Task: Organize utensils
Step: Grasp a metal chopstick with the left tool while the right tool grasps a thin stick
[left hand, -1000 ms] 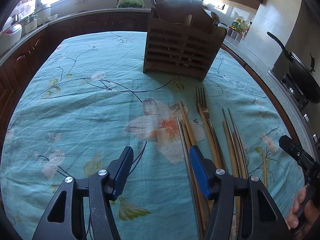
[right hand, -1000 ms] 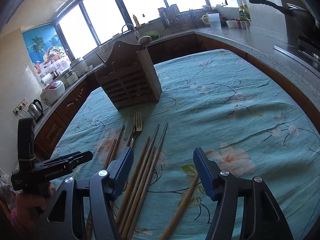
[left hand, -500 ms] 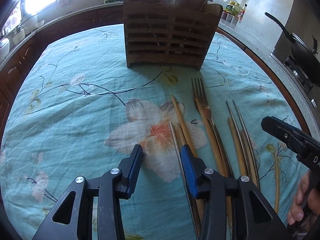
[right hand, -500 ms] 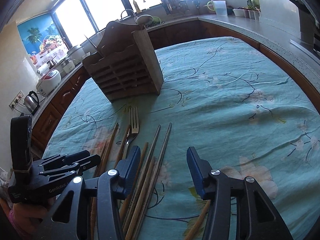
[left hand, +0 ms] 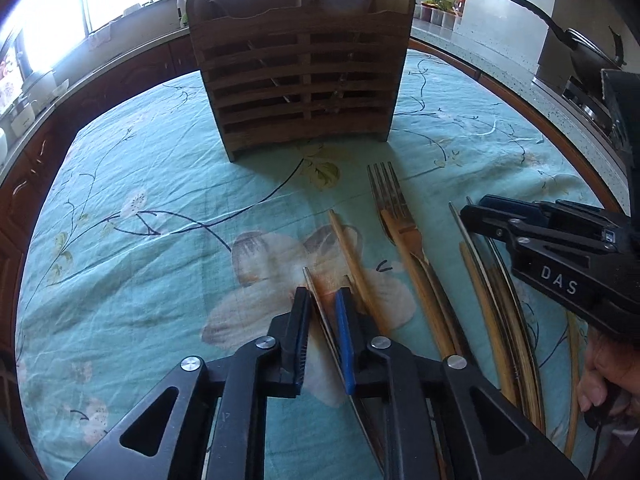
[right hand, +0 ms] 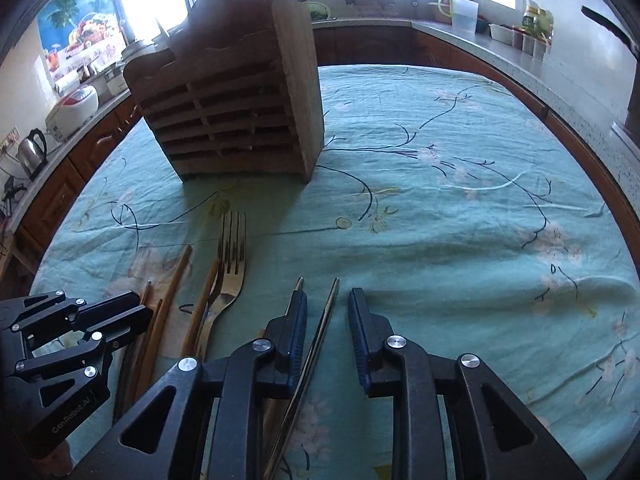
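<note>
A brown wooden utensil rack (left hand: 300,76) stands upright at the far side of the table; it also shows in the right wrist view (right hand: 240,108). Chopsticks and a metal fork (left hand: 388,200) lie in a row on the cloth. My left gripper (left hand: 323,300) is low over the cloth, its jaws narrowed around a metal chopstick (left hand: 316,300) with small gaps still showing. My right gripper (right hand: 326,304) is partly open, with a metal chopstick (right hand: 324,320) lying between its fingers. The fork also shows in the right wrist view (right hand: 232,248).
A teal floral cloth (left hand: 140,220) covers the table. Wooden chopsticks (left hand: 352,256) lie beside the left gripper. Kitchen counters ring the table, with a wok (left hand: 584,56) on the stove at the right and a kettle (right hand: 30,152) at the left.
Both grippers have moved forward and down toward the utensils. Both pairs of jaws have narrowed, the left one around a metal chopstick.
</note>
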